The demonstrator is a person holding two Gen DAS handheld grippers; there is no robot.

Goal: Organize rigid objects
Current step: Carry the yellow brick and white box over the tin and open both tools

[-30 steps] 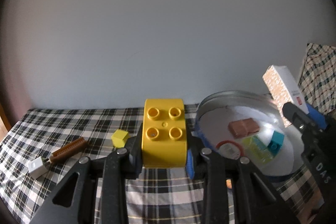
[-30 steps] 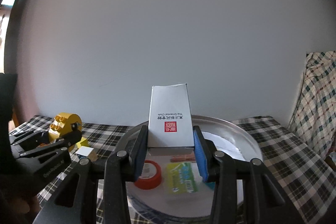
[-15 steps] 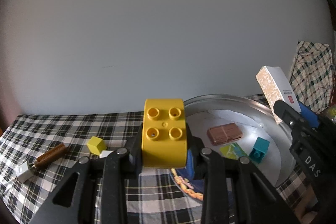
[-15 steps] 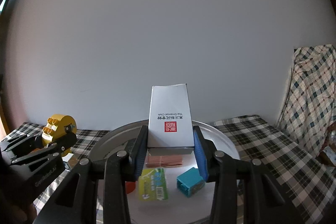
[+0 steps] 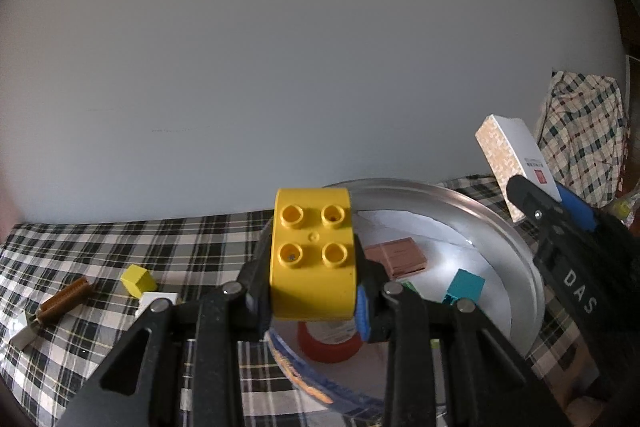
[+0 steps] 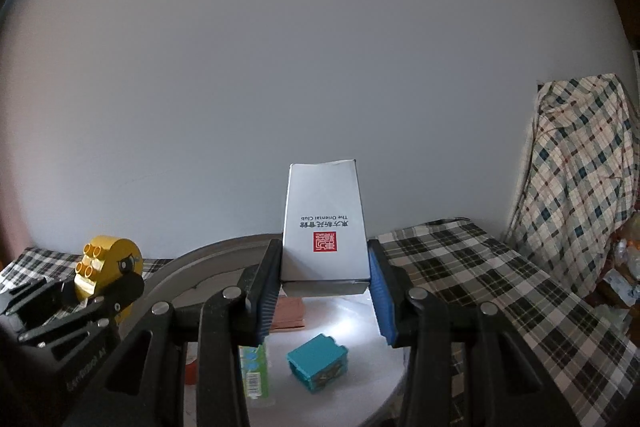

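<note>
The yellow block [image 5: 313,254] sits clamped between the fingers of the left gripper [image 5: 313,301], studs facing the camera, carried above the near rim of the metal tray [image 5: 516,247]. The white box [image 6: 325,227] is pinched upright between the fingers of the right gripper [image 6: 325,293], over the tray's floor. Below and ahead of those fingers lie a teal block [image 6: 318,367], a brown slab [image 5: 396,254], a green card [image 6: 253,367] and a red tape roll [image 5: 328,343]. Both pieces look mid-carry toward the tray. Next, each needs lowering onto a bare patch, then release. Left of the left fingers, a small yellow cube [image 5: 138,279] and a brown connector [image 5: 64,303] wait on the checked cloth [image 5: 100,247].
</note>
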